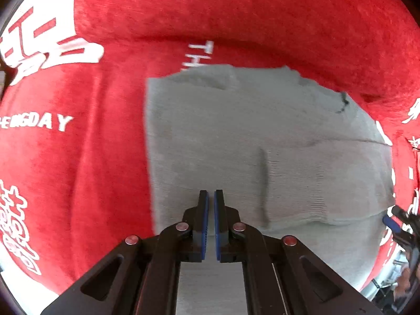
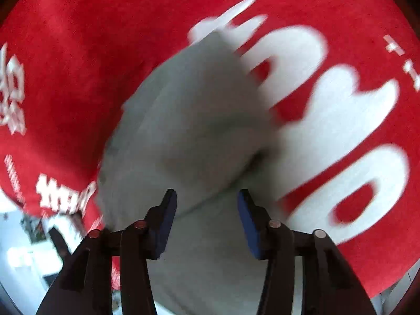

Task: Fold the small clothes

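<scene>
A red cloth [image 1: 262, 13] printed with white lettering covers the whole desk, and on it lies the small grey knitted garment [image 1: 262, 136], already doubled over itself with a ribbed band running across its near part. The left gripper [image 1: 211, 197] hangs low over the garment's near edge with its fingers clenched together, only a sliver between the blue pads [image 1: 206, 223], and I cannot tell whether any knit is caught there. The right gripper [image 2: 207, 197] hovers over the same garment with its fingers released and spread wide, nothing between them. To my eye the fold is partly made; doing it well probably means pinching one clean edge at each side, lifting both evenly and laying the layer flat so the ribbing lines up without a wrinkle. The left view is sharp and shows the garment's outline, a crease and a dark thread at the far corner; the right view is smeared by motion but shows the big white letters [image 2: 328, 120] just beside the garment.
</scene>
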A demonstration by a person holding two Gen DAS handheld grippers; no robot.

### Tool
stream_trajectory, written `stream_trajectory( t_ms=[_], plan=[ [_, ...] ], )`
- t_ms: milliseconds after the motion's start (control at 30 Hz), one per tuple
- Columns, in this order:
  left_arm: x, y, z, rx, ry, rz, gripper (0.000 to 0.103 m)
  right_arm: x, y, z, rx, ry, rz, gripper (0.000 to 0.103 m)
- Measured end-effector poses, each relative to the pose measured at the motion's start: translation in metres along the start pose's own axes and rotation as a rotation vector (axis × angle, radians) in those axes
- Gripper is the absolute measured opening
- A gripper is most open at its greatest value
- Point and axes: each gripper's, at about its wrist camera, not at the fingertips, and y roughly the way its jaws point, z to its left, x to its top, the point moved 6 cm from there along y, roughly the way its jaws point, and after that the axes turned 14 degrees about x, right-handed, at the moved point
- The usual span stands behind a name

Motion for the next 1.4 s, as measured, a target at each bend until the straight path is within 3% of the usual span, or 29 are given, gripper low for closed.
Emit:
stream_trajectory(
  t_ms=[133, 233, 333, 467, 500, 533, 567, 667, 800, 933, 967, 1000, 1133, 1167, 1267, 1333, 1400],
  plan=[
    [-0.001, -0.008, 0.004, 0.027, 0.021, -0.015, 0.006, -0.04, 0.053, 0.044, 0.14, -0.035, 0.136, 0.053],
    [-0.01, -0.006, 0.004, 0.064, 0.018, 0.025, 0.006, -0.067, 0.102, 0.066, 0.246, 0.042, 0.211, 0.053],
    [-0.021, 0.002, 0.01, 0.089, -0.001, 0.047, 0.006, -0.074, 0.135, 0.067, 0.281, 0.165, 0.184, 0.053],
    [-0.024, 0.002, 0.007, 0.109, -0.002, 0.017, 0.008, -0.075, 0.141, 0.061, 0.294, 0.237, 0.12, 0.048],
    [-0.025, 0.002, 0.008, 0.111, 0.0, 0.016, 0.037, -0.075, 0.145, 0.06, 0.287, 0.248, 0.117, 0.043],
    [-0.026, 0.002, 0.009, 0.112, -0.005, 0.02, 0.093, -0.074, 0.148, 0.06, 0.282, 0.252, 0.117, 0.04],
    [-0.027, -0.001, 0.014, 0.137, -0.028, 0.011, 0.103, -0.074, 0.151, 0.059, 0.267, 0.253, 0.117, 0.031],
    [-0.028, -0.007, 0.019, 0.149, -0.036, -0.012, 0.102, -0.072, 0.15, 0.057, 0.266, 0.263, 0.113, 0.014],
    [-0.027, -0.01, 0.023, 0.158, -0.052, -0.021, 0.102, -0.076, 0.146, 0.07, 0.284, 0.2, 0.117, 0.011],
    [-0.023, -0.003, 0.028, 0.223, -0.069, -0.008, 0.102, -0.091, 0.167, 0.065, 0.189, 0.129, 0.216, 0.0],
    [-0.024, 0.0, 0.028, 0.222, -0.077, 0.011, 0.102, -0.092, 0.167, 0.067, 0.186, 0.115, 0.223, 0.001],
    [-0.025, 0.001, 0.027, 0.211, -0.081, 0.021, 0.102, -0.093, 0.163, 0.072, 0.183, 0.09, 0.248, 0.008],
    [-0.019, -0.008, 0.01, 0.153, -0.048, -0.017, 0.102, -0.085, 0.122, 0.084, 0.111, -0.095, 0.293, 0.009],
    [-0.017, -0.011, 0.005, 0.146, -0.041, -0.031, 0.102, -0.076, 0.107, 0.083, 0.083, -0.141, 0.273, 0.014],
    [-0.008, -0.02, -0.017, 0.111, -0.031, -0.066, 0.102, -0.036, 0.053, 0.067, -0.04, -0.227, 0.146, 0.054],
    [-0.002, -0.02, -0.031, 0.089, -0.037, -0.071, 0.102, -0.004, 0.015, 0.046, -0.13, -0.233, 0.034, 0.053],
    [0.002, -0.016, -0.051, 0.08, -0.028, -0.068, 0.102, 0.019, -0.011, 0.027, -0.206, -0.212, -0.043, 0.045]
  ],
)
